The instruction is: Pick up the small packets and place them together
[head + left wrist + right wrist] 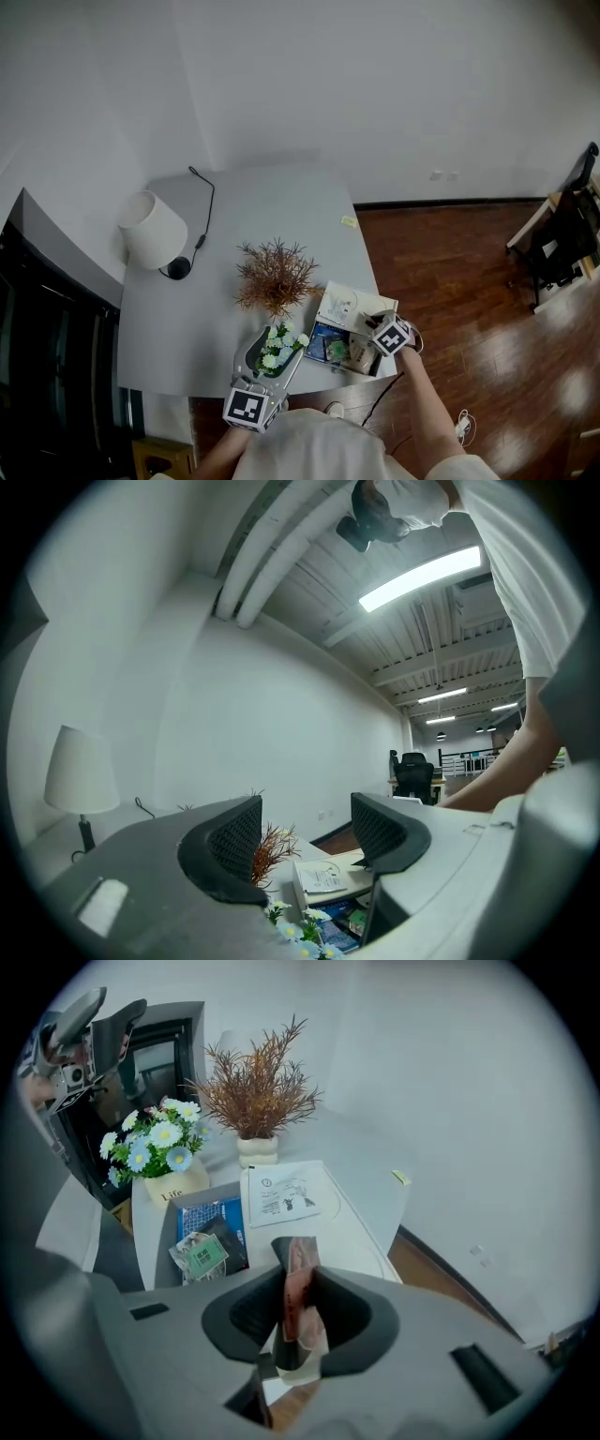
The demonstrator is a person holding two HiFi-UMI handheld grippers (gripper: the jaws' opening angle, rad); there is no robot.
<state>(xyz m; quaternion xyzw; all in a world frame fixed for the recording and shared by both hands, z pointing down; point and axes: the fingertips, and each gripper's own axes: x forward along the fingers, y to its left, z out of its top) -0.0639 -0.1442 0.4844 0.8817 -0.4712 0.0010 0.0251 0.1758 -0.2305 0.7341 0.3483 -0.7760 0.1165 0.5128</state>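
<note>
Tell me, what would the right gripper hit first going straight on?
Likely the white surface beside the printed sheet, with the reddish packet in the right gripper's jaws touching first; depth is unclear.

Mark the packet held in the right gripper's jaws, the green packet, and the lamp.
held packet [297,1274]: right gripper view, its upper half
green packet [201,1256]: right gripper view, its label
lamp [152,231]: head view, the shade

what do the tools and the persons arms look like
Left tool and right tool have light grey moulded bodies and dark grey curved jaws with a meshed inner face. Each carries a white cube with black square markers. The person wears a white short-sleeved top.
</note>
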